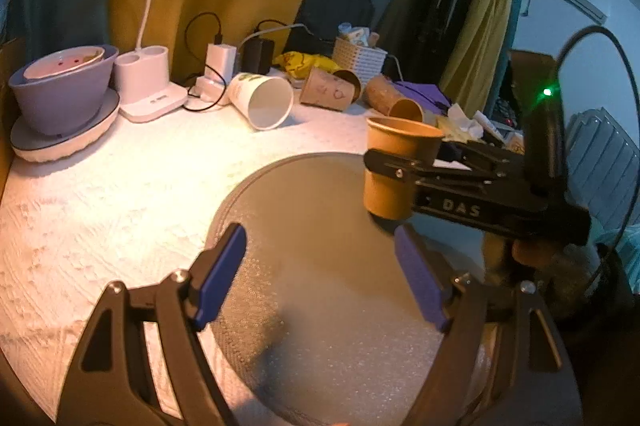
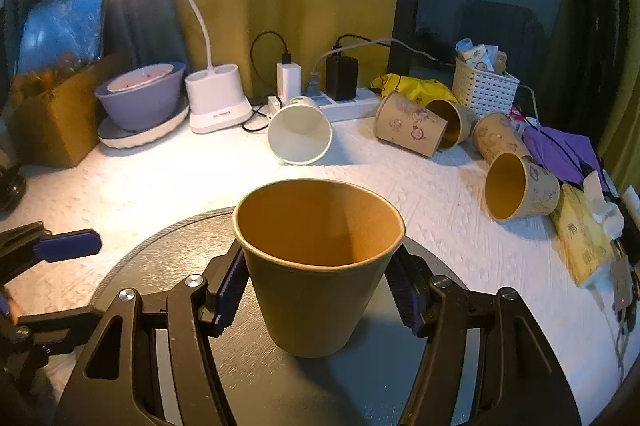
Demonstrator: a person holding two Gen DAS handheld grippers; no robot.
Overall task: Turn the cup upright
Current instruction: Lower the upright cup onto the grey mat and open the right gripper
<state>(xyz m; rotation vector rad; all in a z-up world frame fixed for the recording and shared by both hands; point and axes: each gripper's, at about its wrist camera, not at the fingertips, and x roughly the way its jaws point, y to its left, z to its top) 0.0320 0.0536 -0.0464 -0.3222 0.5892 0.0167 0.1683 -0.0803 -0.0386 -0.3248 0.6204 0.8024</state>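
Observation:
A plain brown paper cup stands upright, mouth up, on a round dark grey mat. My right gripper is shut on the brown cup, one blue pad on each side of its wall. In the left wrist view the same cup stands at the mat's far right edge with the right gripper around it. My left gripper is open and empty above the mat, to the left of the cup.
A white cup and several printed brown cups lie on their sides at the back of the white table. A lamp base, purple bowl, power strip, white basket and tissue pack line the edges.

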